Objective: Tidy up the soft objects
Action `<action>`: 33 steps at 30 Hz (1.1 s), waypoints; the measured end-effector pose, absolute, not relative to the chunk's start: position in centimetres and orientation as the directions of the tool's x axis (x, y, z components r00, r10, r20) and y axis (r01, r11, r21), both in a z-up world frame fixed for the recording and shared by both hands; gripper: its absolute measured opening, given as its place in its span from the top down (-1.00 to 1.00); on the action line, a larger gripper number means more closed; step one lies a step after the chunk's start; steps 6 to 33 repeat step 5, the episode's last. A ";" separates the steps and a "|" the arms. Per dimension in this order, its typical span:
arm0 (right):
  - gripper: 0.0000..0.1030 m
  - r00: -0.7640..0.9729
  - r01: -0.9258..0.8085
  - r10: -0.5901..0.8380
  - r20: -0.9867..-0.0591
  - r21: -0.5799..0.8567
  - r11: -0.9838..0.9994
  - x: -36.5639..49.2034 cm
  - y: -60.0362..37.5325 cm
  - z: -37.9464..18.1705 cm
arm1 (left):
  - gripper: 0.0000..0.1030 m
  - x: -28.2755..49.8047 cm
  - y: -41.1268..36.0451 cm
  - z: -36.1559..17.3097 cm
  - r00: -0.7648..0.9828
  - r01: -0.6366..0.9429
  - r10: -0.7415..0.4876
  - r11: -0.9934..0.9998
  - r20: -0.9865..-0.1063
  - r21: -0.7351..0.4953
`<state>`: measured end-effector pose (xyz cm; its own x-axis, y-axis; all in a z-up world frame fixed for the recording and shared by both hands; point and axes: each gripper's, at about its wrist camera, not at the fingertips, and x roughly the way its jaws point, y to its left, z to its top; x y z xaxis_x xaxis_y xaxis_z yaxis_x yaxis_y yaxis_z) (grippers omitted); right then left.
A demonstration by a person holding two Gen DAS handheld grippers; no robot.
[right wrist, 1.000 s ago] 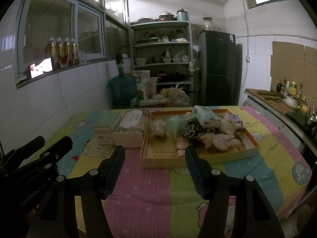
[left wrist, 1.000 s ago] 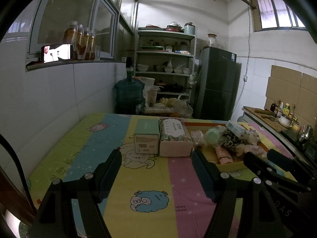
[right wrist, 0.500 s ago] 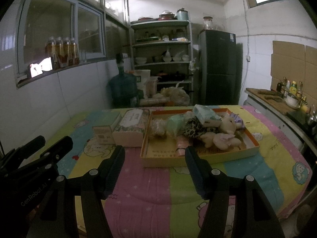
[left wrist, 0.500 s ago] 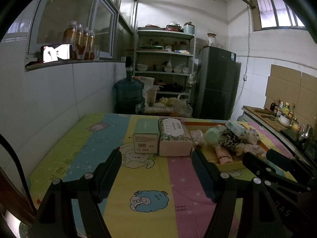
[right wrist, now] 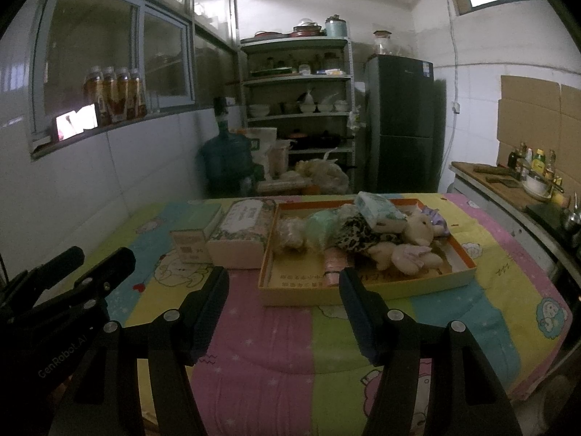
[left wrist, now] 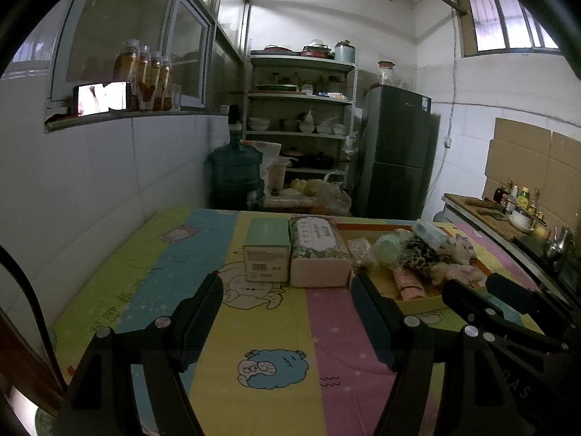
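Observation:
A shallow orange-rimmed cardboard tray point(right wrist: 366, 290) sits on the colourful cartoon cloth. It holds a heap of soft things: plush toys point(right wrist: 406, 250), a leopard-print piece point(right wrist: 357, 234), a pale green soft item point(right wrist: 319, 230) and a tissue pack point(right wrist: 377, 209). The tray also shows in the left wrist view point(left wrist: 423, 303). Left of it lie a floral tissue box point(right wrist: 243, 230) and a green box point(right wrist: 198, 229). My left gripper point(left wrist: 287, 316) and right gripper point(right wrist: 283, 309) are open and empty, held above the cloth short of these things.
The table stands against a white tiled wall on the left. Behind it are a blue water jug point(right wrist: 227, 160), a metal shelf with dishes point(right wrist: 299, 83) and a dark fridge point(right wrist: 403, 123). A counter with bottles point(right wrist: 523, 174) runs along the right.

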<state>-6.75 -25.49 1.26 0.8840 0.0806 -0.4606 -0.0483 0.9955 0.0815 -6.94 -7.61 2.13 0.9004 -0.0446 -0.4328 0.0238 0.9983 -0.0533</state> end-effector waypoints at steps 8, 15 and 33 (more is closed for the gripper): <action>-0.26 0.884 -0.048 0.081 -0.461 0.082 0.995 -6.8 -25.4 1.2 | -0.42 -7.0 -7.6 2.0 0.902 0.036 -0.057 0.998 -0.428 -0.056; -0.26 0.884 -0.048 0.081 -0.461 0.082 0.995 -6.8 -25.4 1.2 | -0.42 -7.0 -7.6 2.0 0.902 0.036 -0.057 0.998 -0.428 -0.056; -0.26 0.884 -0.048 0.081 -0.461 0.082 0.995 -6.8 -25.4 1.2 | -0.42 -7.0 -7.6 2.0 0.902 0.036 -0.057 0.998 -0.428 -0.056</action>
